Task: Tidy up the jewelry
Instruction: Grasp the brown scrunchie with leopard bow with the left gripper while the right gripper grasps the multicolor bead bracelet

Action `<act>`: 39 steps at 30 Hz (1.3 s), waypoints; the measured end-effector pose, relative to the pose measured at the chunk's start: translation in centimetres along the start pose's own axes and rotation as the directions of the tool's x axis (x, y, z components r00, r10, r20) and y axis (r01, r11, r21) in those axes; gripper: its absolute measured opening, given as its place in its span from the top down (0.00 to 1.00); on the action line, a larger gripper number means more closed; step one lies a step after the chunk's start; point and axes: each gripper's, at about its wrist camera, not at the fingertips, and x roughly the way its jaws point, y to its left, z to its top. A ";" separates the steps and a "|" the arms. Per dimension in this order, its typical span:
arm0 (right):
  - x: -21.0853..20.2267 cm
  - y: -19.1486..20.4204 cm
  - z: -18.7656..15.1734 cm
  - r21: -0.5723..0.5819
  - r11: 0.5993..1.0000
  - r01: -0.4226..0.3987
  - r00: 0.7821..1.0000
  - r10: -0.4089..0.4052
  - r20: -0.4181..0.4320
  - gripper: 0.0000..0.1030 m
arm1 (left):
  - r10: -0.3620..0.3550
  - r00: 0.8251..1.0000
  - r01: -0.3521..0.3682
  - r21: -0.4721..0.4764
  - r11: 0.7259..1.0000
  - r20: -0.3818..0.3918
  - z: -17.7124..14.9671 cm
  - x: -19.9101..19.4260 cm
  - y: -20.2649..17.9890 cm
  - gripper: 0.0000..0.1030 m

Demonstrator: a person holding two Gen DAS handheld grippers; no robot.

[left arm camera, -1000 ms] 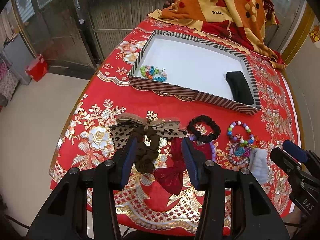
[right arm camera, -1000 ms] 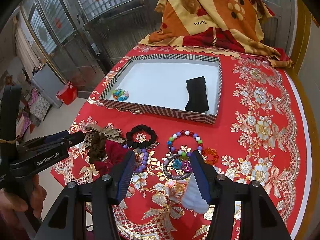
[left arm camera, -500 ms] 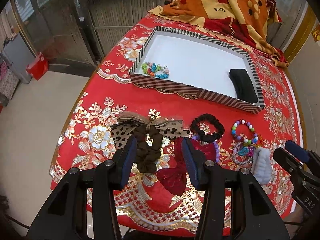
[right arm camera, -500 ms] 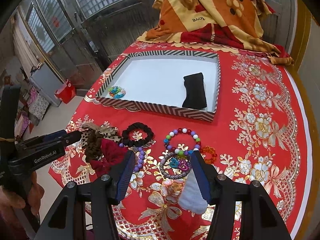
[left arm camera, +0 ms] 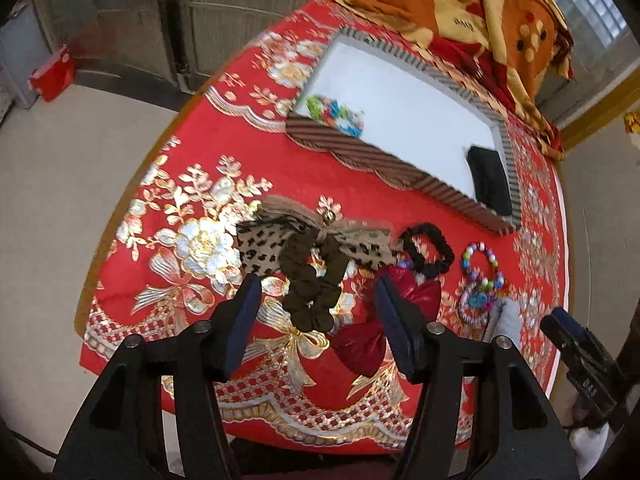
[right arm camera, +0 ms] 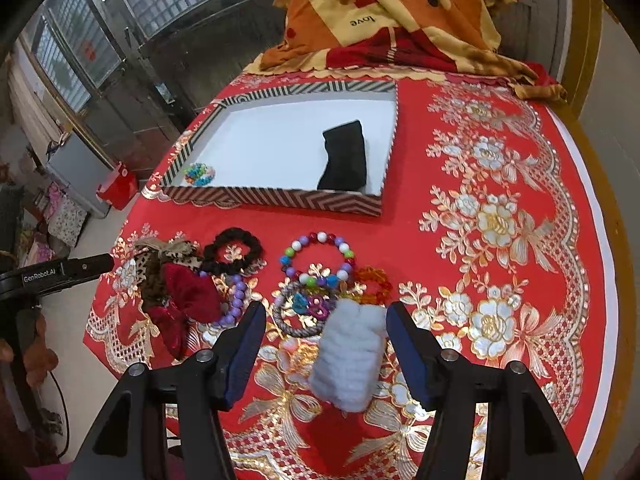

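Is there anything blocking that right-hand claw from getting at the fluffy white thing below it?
Nothing visible does. The right gripper hangs open over the fluffy white piece, which lies between its fingers with gaps on both sides. The grey braided bracelet sits beside its far end, not over it.

The left tool (left arm camera: pixel 316 304) has spread wider and dropped closer over the brown scrunchie (left arm camera: pixel 314 284).

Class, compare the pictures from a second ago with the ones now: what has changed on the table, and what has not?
The left tongs have just been opening and now straddle the brown scrunchie without touching it. The right tongs opened slightly and closed in on the white fluffy piece. Nothing was gripped. The jewelry and the striped tray lie as before.
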 end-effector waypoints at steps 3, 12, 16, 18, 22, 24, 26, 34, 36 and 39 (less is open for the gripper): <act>0.3 0.1 -0.3 -0.012 1.000 -0.006 1.000 0.006 -0.013 0.42 | 0.020 0.999 -0.019 0.021 1.000 -0.030 -0.1 1.0 0.4 0.42; 1.7 1.1 0.3 -0.027 0.999 -0.019 1.000 0.018 -0.019 0.42 | 0.057 0.995 -0.055 0.040 0.998 -0.076 0.5 3.4 0.9 0.42; 3.2 0.7 1.9 -0.042 0.999 0.025 1.000 -0.025 -0.009 0.42 | 0.078 0.994 -0.076 0.025 0.997 -0.082 0.8 4.6 0.9 0.42; 4.4 0.7 2.6 -0.063 0.997 0.047 0.998 -0.049 -0.027 0.47 | 0.097 0.991 -0.095 0.030 0.995 -0.087 1.0 5.1 0.9 0.42; 7.5 0.3 3.9 -0.091 0.992 0.088 0.992 -0.096 -0.079 0.55 | 0.133 0.989 -0.130 0.045 0.990 -0.072 1.5 5.8 0.8 0.42; 8.5 0.1 4.3 -0.099 0.990 0.098 0.990 -0.107 -0.092 0.56 | 0.132 0.989 -0.129 0.049 0.990 -0.073 1.8 6.1 0.8 0.42; 9.2 0.1 4.5 -0.111 0.989 0.102 0.988 -0.114 -0.109 0.57 | 0.143 0.987 -0.139 0.058 0.989 -0.076 2.1 6.7 0.6 0.42; 11.3 0.3 4.8 -0.143 0.985 0.096 0.984 -0.115 -0.136 0.69 | 0.148 0.985 -0.143 0.060 0.988 -0.090 3.3 8.1 1.3 0.42; 11.4 0.5 4.8 -0.166 0.980 0.108 0.985 -0.129 -0.119 0.74 | 0.142 0.986 -0.136 0.071 0.988 -0.088 3.3 8.5 1.2 0.49; 11.4 0.7 5.0 -0.189 0.976 0.109 0.986 -0.131 -0.107 0.89 | 0.137 0.988 -0.131 0.087 0.988 -0.069 3.6 8.7 0.7 0.69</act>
